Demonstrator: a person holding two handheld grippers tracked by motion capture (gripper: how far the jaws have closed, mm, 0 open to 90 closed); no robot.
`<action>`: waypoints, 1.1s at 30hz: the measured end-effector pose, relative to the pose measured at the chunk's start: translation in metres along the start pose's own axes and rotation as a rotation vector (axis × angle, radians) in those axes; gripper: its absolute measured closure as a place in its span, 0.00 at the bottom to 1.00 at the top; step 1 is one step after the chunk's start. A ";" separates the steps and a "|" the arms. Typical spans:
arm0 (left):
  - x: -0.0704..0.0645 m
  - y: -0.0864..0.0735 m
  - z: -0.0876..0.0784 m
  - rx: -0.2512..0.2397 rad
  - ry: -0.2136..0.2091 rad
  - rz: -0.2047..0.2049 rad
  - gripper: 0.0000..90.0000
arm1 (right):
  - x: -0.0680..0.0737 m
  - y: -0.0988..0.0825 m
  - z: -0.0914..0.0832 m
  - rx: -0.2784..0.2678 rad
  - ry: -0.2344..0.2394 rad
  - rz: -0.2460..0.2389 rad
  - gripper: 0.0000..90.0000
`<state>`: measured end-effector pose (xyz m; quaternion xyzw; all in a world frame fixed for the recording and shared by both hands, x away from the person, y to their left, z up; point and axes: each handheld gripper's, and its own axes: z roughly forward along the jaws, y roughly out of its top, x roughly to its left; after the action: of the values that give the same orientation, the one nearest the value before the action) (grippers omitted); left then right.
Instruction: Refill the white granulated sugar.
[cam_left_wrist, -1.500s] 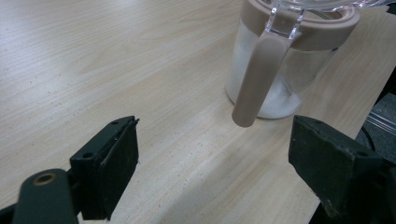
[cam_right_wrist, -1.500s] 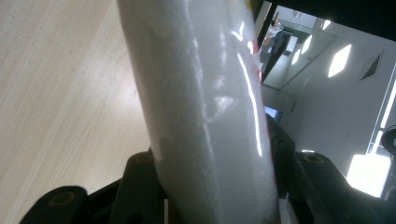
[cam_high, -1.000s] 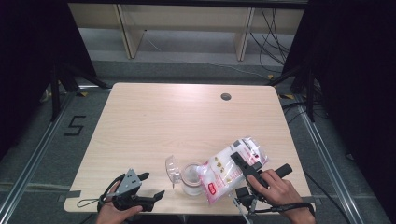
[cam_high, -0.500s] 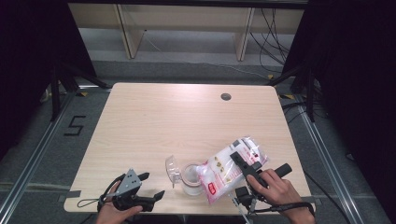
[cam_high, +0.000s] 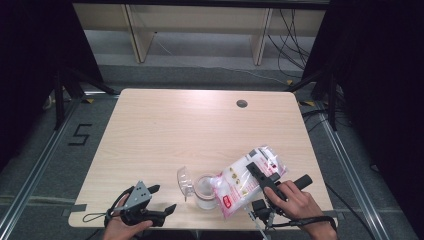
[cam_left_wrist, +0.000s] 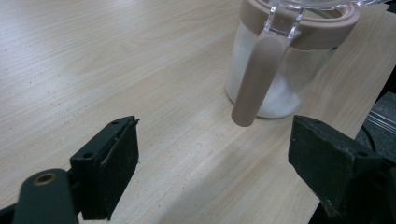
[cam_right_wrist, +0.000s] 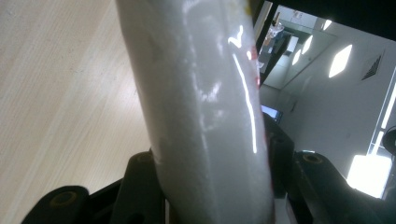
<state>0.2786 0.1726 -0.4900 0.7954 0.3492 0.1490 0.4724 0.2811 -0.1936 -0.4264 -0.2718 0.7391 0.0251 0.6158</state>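
A clear jar (cam_high: 204, 191) with a beige rim holds white powder near the table's front edge; its clear lid (cam_high: 184, 181) stands flipped open to the left. A plastic bag of white powder (cam_high: 245, 180) with red print lies tilted against the jar's right side, and my right gripper (cam_high: 256, 169) is shut on it. In the right gripper view the bag (cam_right_wrist: 205, 107) rises between the jaws. My left gripper (cam_high: 163, 198) is open at the front left, apart from the jar. In the left gripper view the jar (cam_left_wrist: 280, 60) and its beige clasp (cam_left_wrist: 256, 84) stand just beyond the gripper (cam_left_wrist: 215, 158).
The light wooden table (cam_high: 175, 130) has a round cable hole (cam_high: 242, 104) at the back right. The jar and bag sit close to the front edge. Shelving and cables lie on the floor behind the table.
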 end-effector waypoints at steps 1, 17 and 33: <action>0.000 0.000 0.000 0.000 0.000 0.000 0.18 | 0.000 0.000 0.000 0.002 -0.001 0.001 0.68; 0.000 0.000 0.000 0.001 -0.001 0.001 0.18 | 0.000 -0.001 0.000 0.002 0.002 0.006 0.68; 0.000 0.000 -0.001 0.000 0.000 0.002 0.18 | -0.001 -0.001 0.000 -0.001 -0.002 0.001 0.68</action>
<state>0.2782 0.1728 -0.4897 0.7958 0.3485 0.1494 0.4722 0.2814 -0.1937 -0.4253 -0.2715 0.7387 0.0260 0.6164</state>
